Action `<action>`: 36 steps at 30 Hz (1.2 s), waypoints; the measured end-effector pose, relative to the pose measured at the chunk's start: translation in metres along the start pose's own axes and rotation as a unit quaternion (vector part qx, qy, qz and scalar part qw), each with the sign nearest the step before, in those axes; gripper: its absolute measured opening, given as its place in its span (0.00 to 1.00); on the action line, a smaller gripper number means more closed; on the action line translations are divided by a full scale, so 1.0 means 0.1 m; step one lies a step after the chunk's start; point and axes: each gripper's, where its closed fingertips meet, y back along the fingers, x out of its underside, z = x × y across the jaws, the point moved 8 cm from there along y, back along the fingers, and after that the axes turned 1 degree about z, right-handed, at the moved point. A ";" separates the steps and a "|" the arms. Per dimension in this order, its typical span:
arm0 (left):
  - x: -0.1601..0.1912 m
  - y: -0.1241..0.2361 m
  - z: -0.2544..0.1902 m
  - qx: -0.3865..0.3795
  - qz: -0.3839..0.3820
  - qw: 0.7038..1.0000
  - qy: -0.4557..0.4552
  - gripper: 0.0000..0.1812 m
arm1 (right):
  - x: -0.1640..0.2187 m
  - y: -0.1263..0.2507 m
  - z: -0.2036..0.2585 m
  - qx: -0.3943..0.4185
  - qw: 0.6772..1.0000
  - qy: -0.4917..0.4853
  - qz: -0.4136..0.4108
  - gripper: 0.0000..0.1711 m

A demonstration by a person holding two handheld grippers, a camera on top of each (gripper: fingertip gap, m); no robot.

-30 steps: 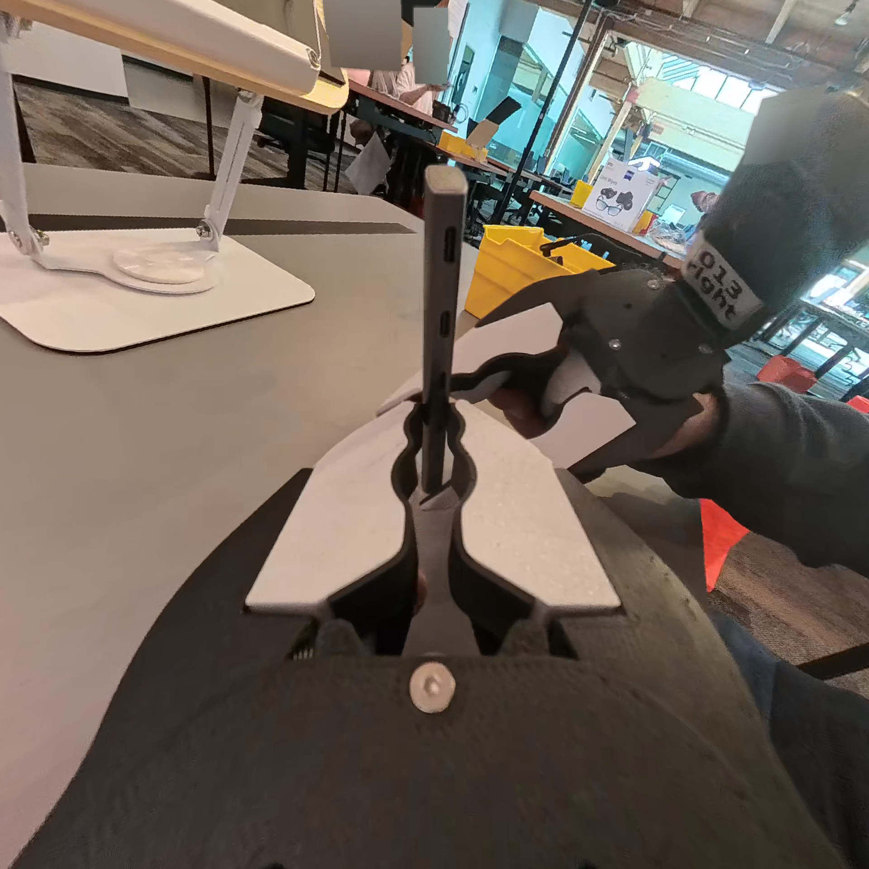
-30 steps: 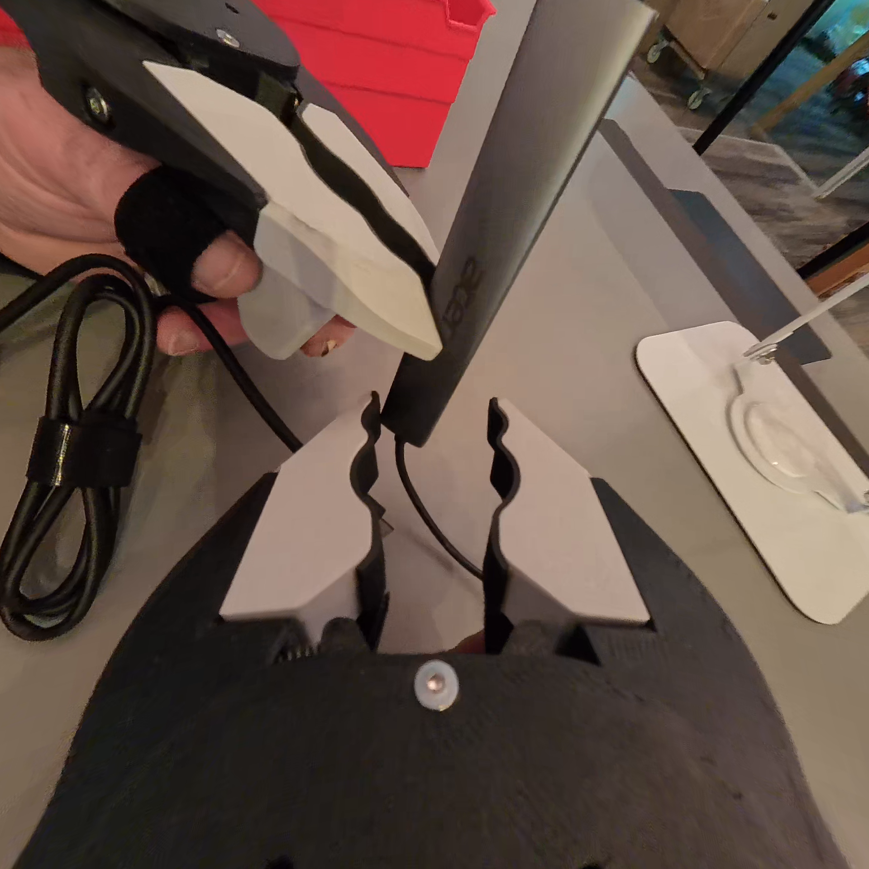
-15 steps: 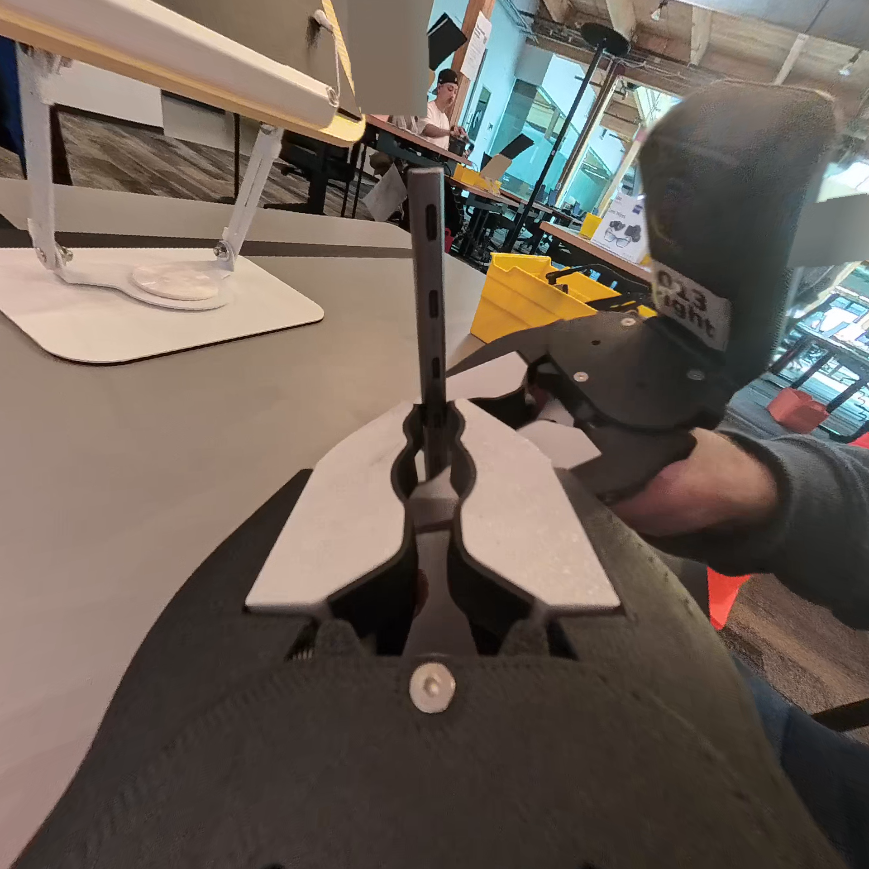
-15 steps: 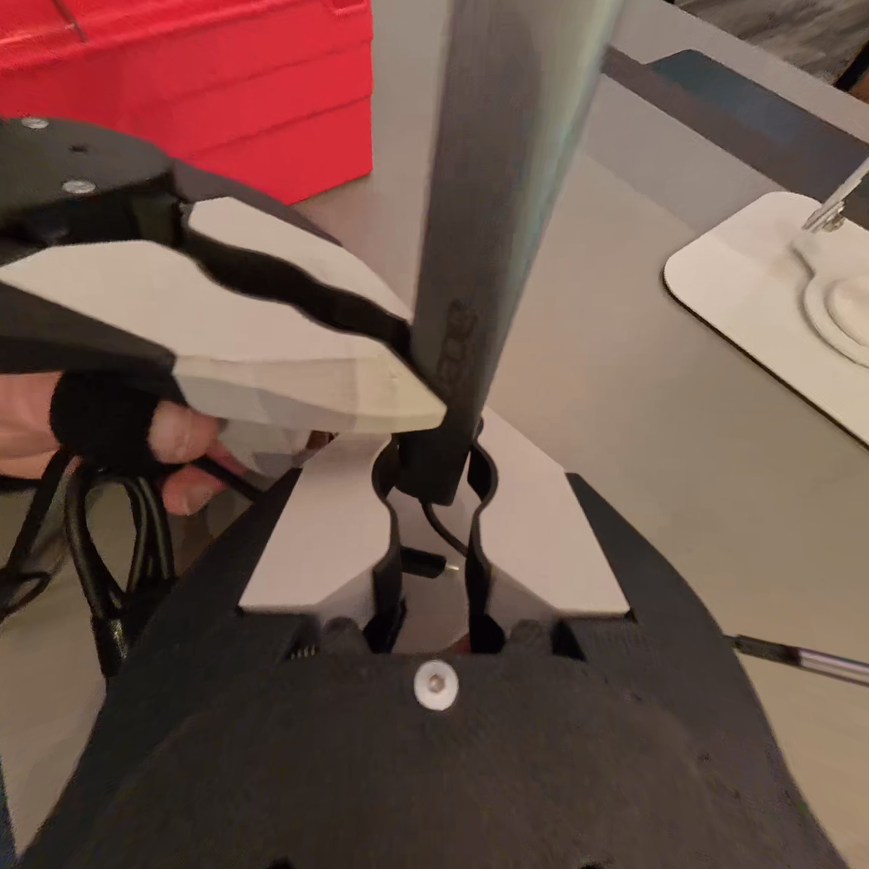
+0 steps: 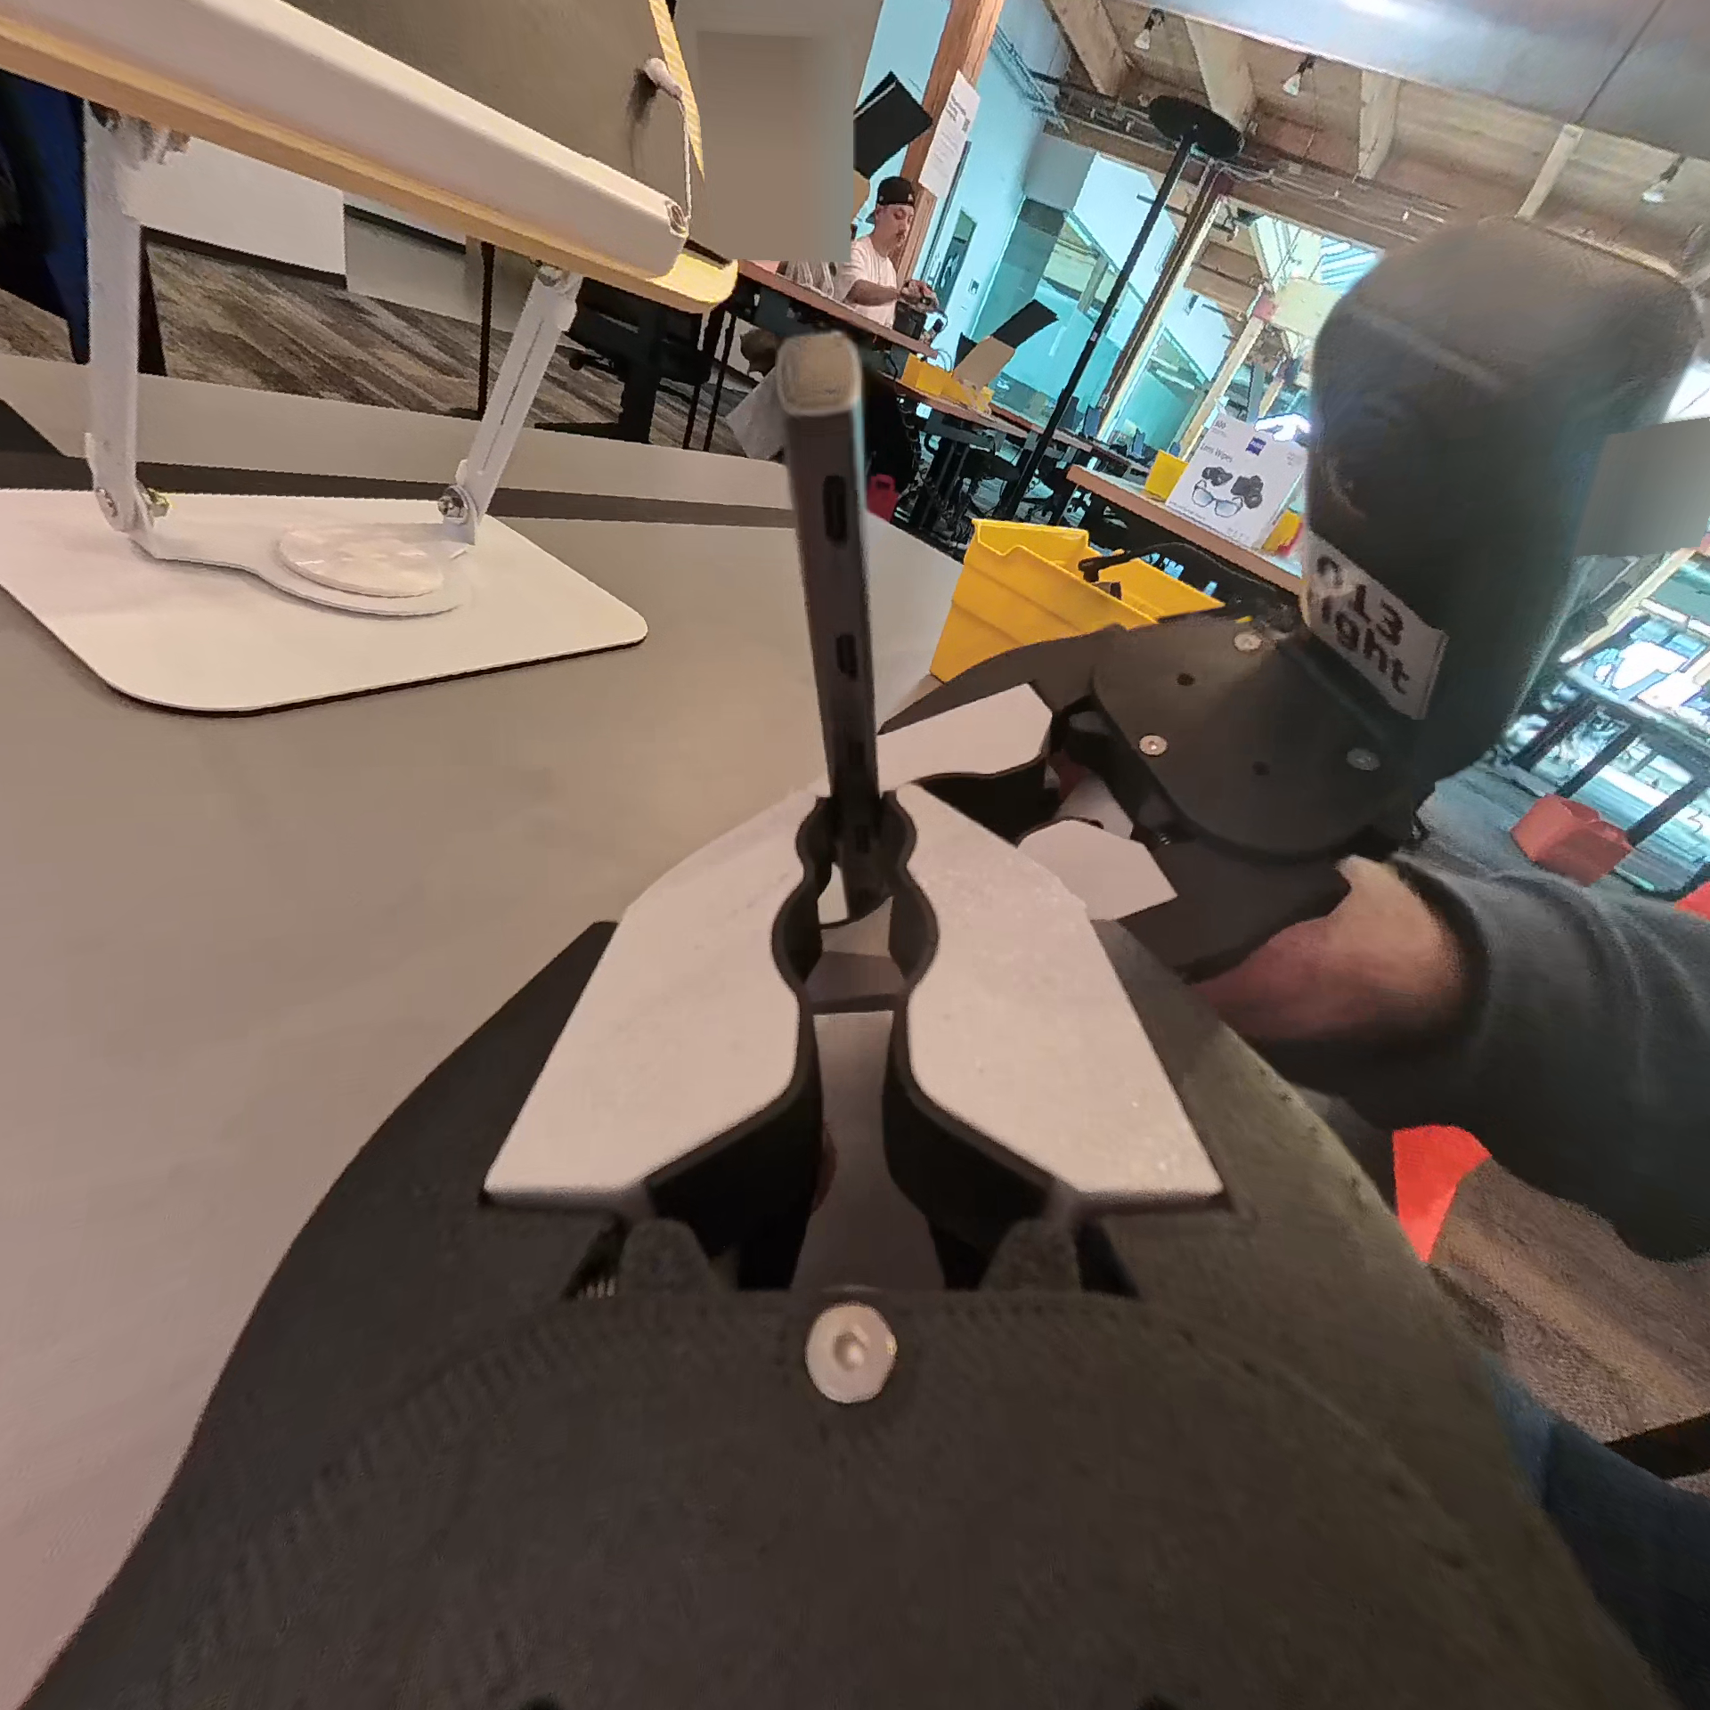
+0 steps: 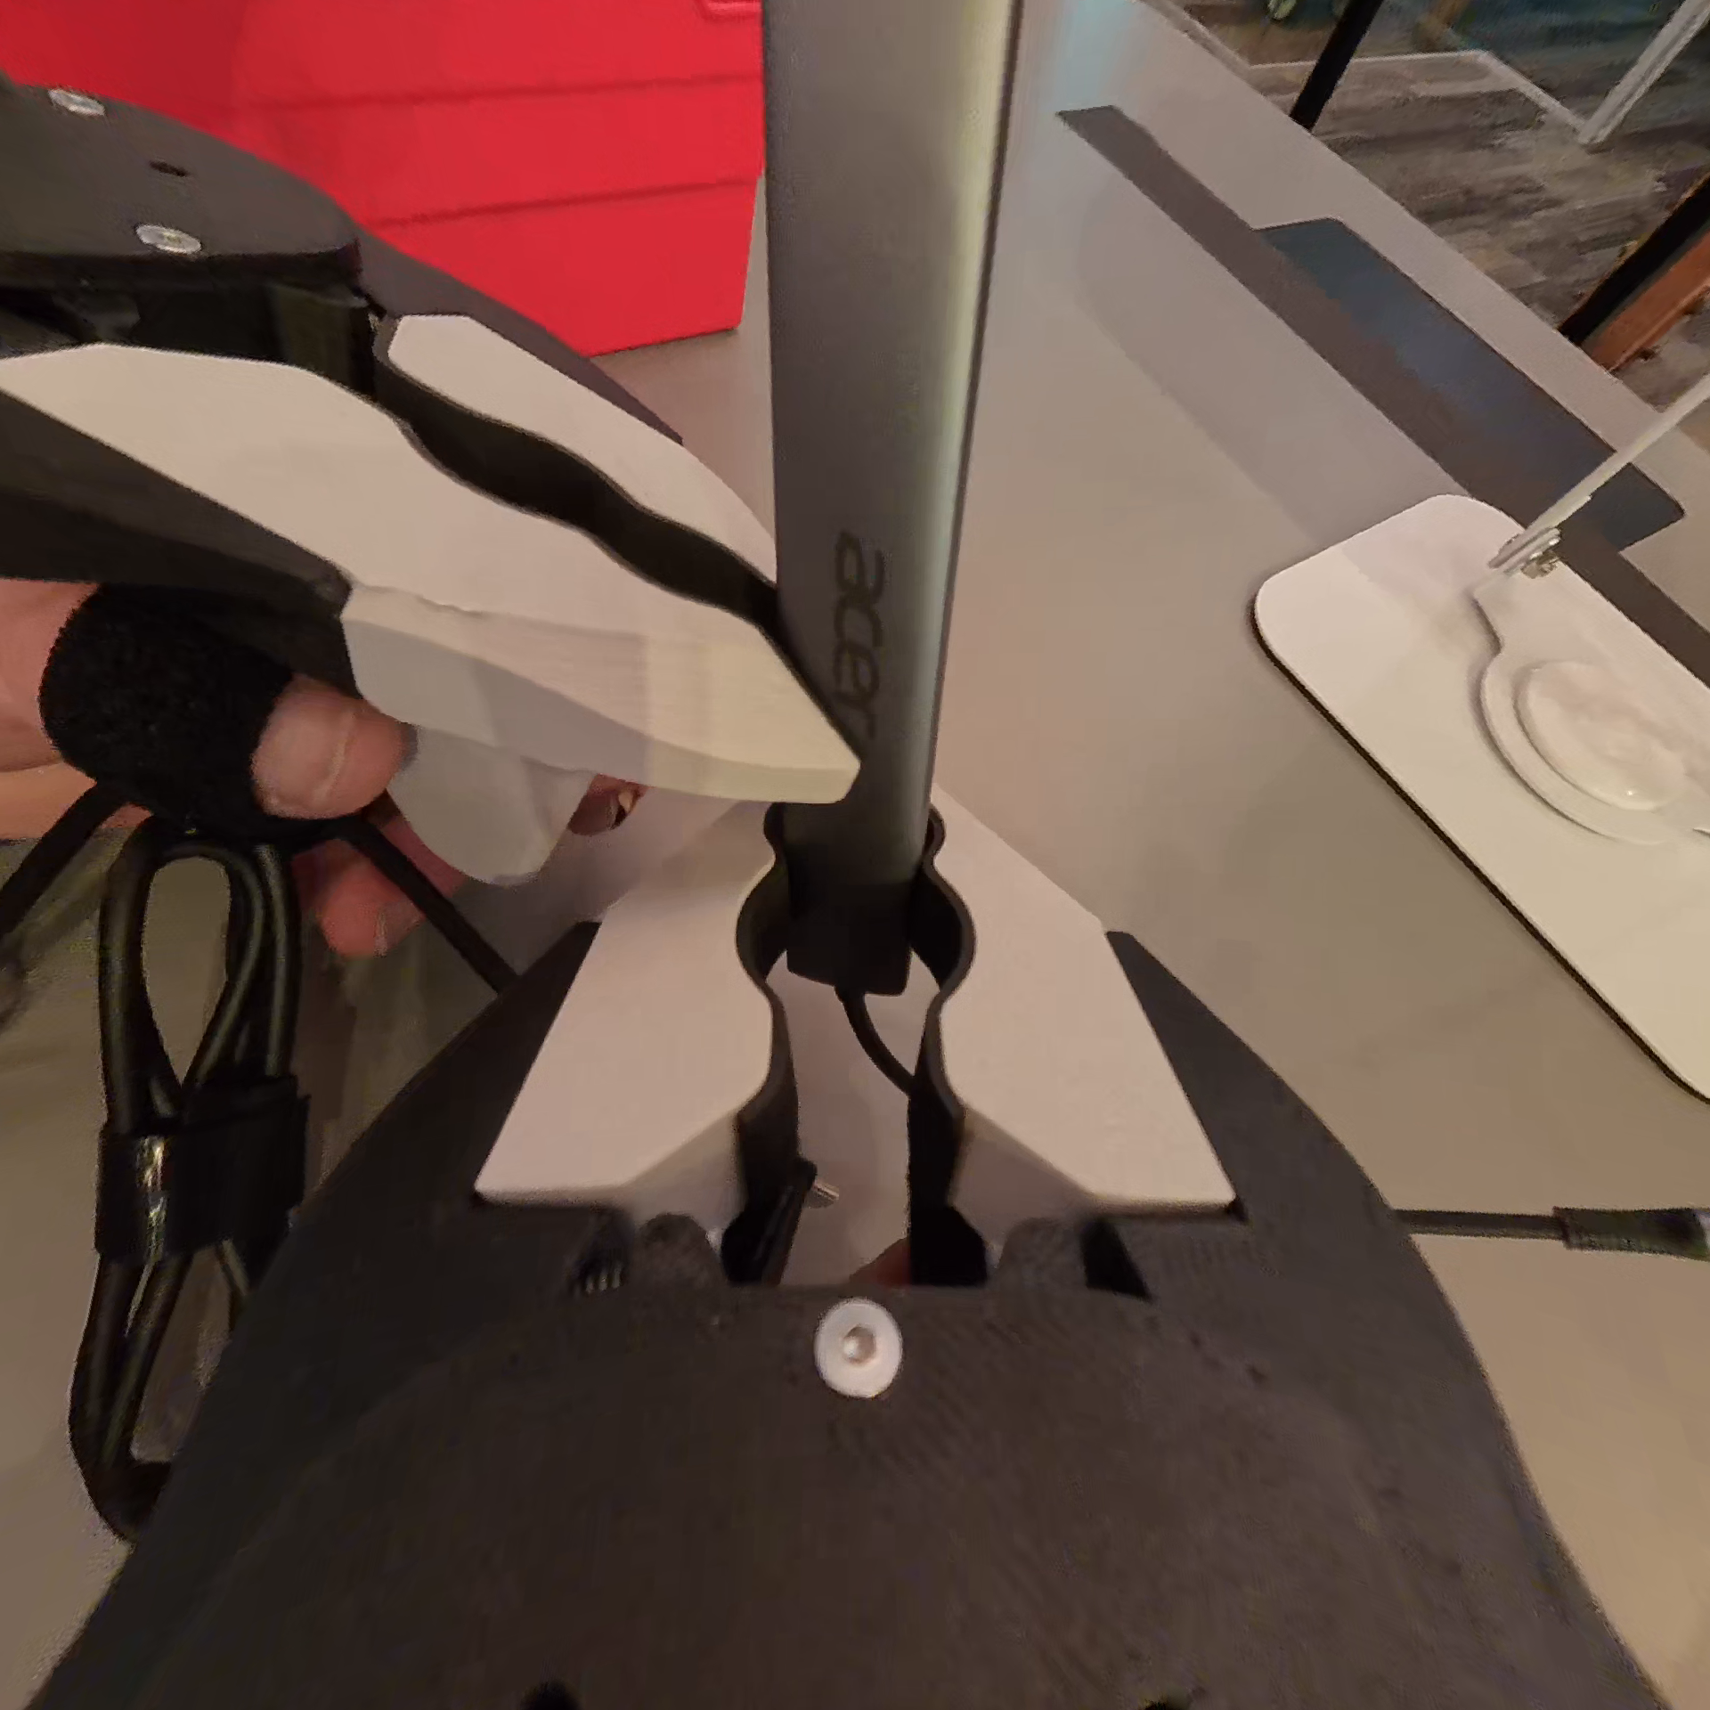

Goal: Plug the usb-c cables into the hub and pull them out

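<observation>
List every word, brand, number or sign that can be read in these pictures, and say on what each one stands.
I do not copy writing; these things bear it.
Grey hub: a dark brand mark on its flat face.
Right gripper: a white label with dark characters.
White box on a far table: print too small to read.

Black textured left tool (image 5: 856,861) with white wavy-edged fingers (image 5: 666,1036), silver screw, right tool (image 6: 856,925) alike, dark grey sleeve (image 5: 1573,1036)
</observation>
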 end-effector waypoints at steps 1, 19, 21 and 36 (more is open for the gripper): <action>0.00 0.00 0.00 0.000 0.001 1.000 -0.006 0.05 | 0.00 0.01 -0.01 -0.008 1.000 0.003 0.004 0.10; 0.00 -0.03 -0.08 0.019 0.017 0.999 -0.035 0.08 | 0.11 0.12 -0.07 -0.078 0.987 0.078 0.118 0.10; 0.01 -0.03 -0.07 0.007 0.016 0.999 -0.033 0.06 | 0.10 0.10 -0.06 -0.056 0.986 0.091 0.127 0.10; 0.03 0.01 0.05 -0.036 -0.022 0.997 0.057 0.05 | 0.07 0.01 0.00 0.121 0.984 0.125 0.039 0.09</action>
